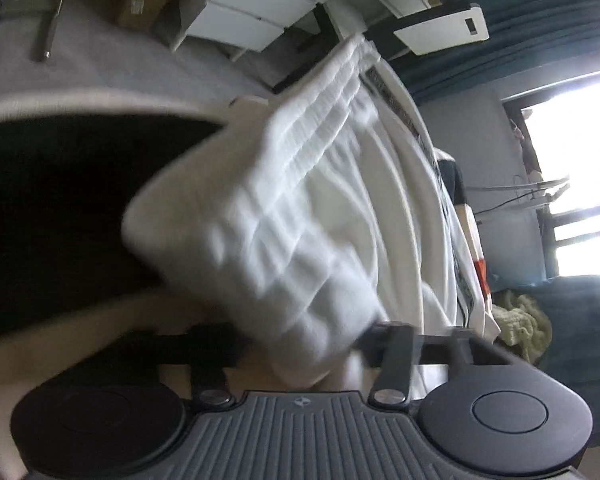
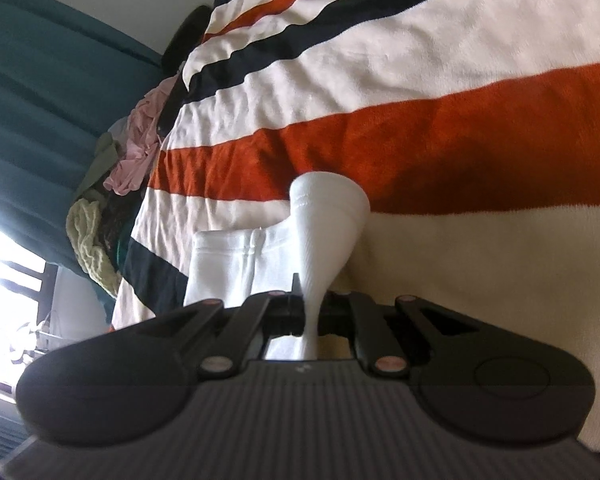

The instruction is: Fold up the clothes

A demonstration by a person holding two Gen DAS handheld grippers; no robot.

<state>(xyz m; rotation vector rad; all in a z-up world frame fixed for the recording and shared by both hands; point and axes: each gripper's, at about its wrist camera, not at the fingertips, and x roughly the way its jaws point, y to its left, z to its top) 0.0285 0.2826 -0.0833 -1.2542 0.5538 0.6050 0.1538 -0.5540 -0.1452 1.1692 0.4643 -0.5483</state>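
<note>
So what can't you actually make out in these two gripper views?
- Left view: left gripper fingertips, buried under the blurred white garment.
- Left view: the garment's type, smeared by blur.
- Right view: the white cloth past the right gripper, cut off below.
- Right view: clothes pile, too small to sort.

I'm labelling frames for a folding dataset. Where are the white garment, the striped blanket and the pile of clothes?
white garment (image 2: 328, 216): right wrist view, on the bunched end above the gripper.
striped blanket (image 2: 420, 140): right wrist view, on its wide orange stripe.
pile of clothes (image 2: 138, 140): right wrist view, on the pink fabric.
</note>
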